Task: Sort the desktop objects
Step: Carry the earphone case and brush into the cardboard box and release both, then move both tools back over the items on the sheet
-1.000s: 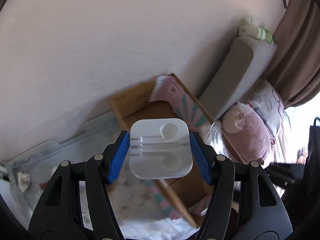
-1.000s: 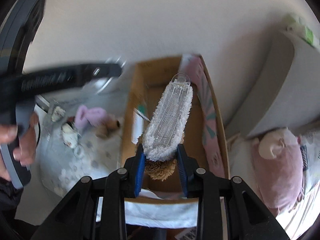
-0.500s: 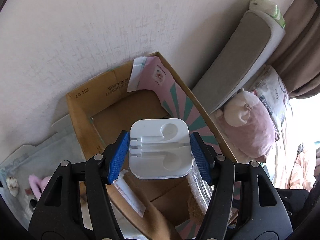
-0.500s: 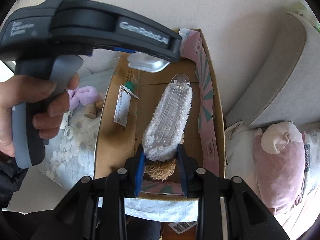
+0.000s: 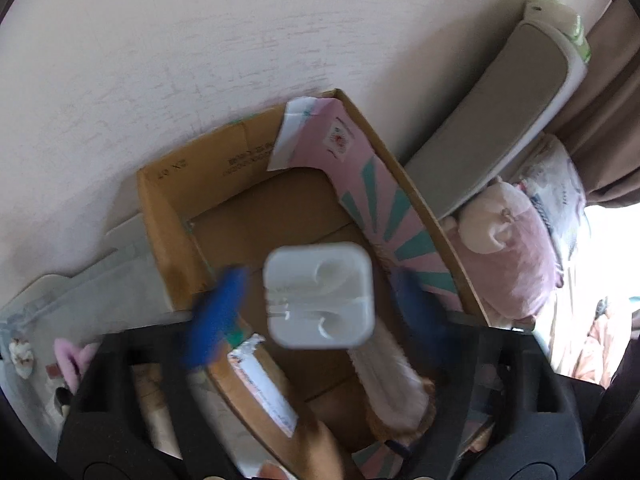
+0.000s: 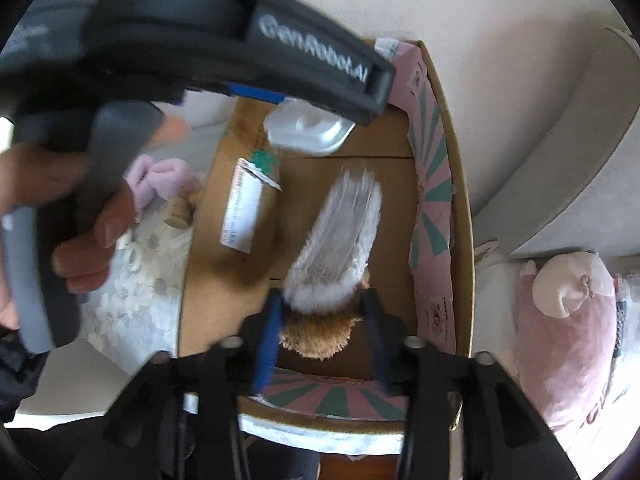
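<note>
The white plastic tray [image 5: 319, 295] hung over the open cardboard box [image 5: 192, 184], clear of the left gripper [image 5: 316, 312], whose blue pads [image 5: 218, 316] stood spread apart. The right gripper [image 6: 323, 340] was likewise parted around the fluffy slipper [image 6: 336, 240], over the box floor.

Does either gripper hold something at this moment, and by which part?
Nothing, it seems. The left gripper stands open, clear of the white plastic tray; the right gripper looks open around the fluffy white item.
</note>
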